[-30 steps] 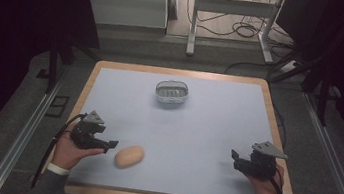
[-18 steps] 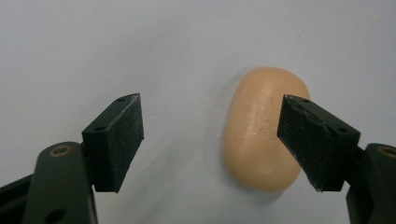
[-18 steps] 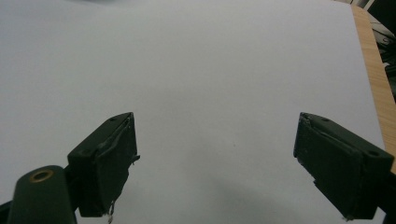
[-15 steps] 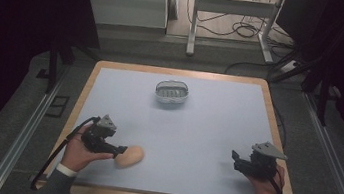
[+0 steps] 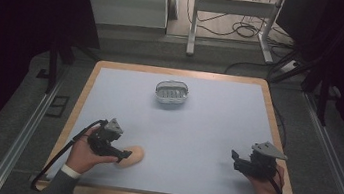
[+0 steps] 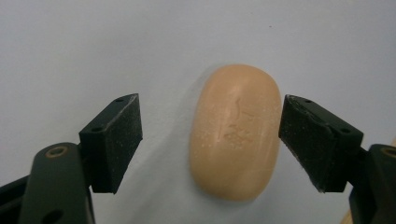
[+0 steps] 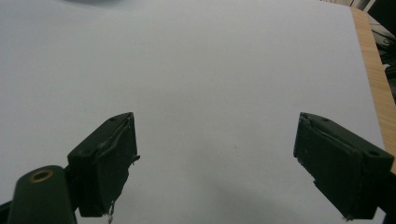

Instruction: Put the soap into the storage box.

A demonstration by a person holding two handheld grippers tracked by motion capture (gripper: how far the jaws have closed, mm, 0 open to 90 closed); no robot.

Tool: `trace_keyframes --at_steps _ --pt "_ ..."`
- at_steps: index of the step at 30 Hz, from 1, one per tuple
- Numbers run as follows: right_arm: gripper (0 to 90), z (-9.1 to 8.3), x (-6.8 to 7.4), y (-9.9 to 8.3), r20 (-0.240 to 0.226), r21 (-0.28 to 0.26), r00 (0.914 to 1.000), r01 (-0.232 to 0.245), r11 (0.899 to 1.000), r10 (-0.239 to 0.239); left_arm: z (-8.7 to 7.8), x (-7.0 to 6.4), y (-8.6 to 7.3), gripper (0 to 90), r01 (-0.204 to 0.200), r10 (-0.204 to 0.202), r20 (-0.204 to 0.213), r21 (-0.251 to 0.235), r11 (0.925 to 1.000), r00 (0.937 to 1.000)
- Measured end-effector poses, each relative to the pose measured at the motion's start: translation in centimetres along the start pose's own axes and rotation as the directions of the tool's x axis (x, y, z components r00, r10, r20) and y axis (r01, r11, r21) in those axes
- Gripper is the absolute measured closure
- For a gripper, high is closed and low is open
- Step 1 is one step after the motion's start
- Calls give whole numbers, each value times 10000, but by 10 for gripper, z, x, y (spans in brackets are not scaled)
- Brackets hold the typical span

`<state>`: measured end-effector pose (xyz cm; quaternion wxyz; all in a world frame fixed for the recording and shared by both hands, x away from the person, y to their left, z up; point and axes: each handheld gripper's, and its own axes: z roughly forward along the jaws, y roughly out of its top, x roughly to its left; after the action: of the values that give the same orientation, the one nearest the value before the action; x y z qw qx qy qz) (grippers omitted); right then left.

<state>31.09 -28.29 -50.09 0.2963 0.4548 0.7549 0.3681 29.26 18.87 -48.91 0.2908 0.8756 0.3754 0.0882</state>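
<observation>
Soap bar (image 6: 235, 133) near table's (image 5: 215, 133) front-left corner | my left gripper (image 6: 210, 140) spread astride it, right pad touching | looks hard, slick: I'd pinch its long sides | right gripper (image 7: 215, 163) spread, idle.

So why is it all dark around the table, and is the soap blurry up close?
In the high view, light falls on the table while the room's sides stay black. In the left gripper view the soap looks sharp, specks and stamp visible, with a soft shadow beside it. In the right gripper view the near jaws look slightly soft.
</observation>
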Motion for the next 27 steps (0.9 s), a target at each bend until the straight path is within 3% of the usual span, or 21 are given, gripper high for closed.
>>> trace_keyframes --at_steps 27 --pt "133 4 1 -3 61 184 10000 55 9998 -56 33 -14 -1 214 -569 519 421 1282 9901 9978"
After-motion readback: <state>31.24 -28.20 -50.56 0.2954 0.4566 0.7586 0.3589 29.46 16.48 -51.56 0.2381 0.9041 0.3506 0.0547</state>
